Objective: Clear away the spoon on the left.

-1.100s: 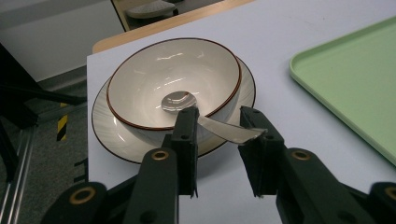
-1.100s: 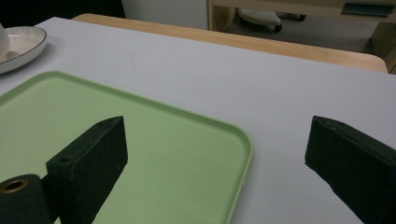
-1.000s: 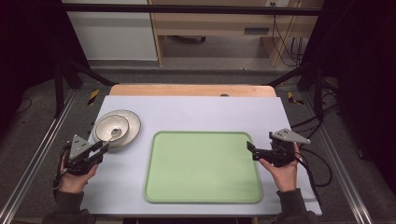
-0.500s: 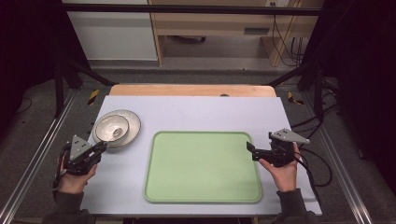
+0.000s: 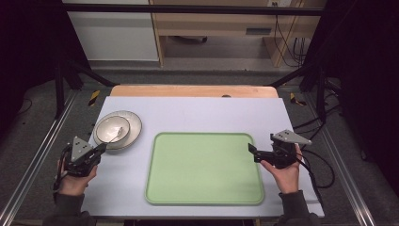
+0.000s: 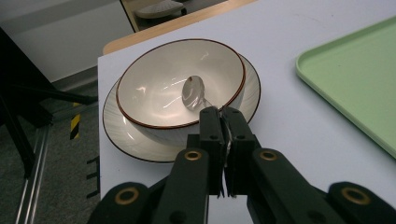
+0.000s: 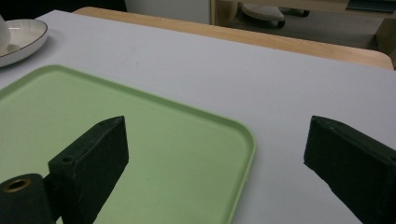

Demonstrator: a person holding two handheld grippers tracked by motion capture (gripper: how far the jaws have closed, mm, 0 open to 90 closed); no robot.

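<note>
Your left gripper has just closed on the spoon handle at the bowl rim; lift crookedly and the bowl tips off its plate. Right gripper wide open, empty.

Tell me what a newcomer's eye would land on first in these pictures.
First, the big green tray, bare, in the middle of the pale table. Next, at the table's left, a white bowl stacked on a plate, with a metal spoon lying in the bowl. The left gripper has just closed on the spoon's handle at the bowl's near rim, while the right gripper waits with jaws wide over the tray's right edge.
</note>
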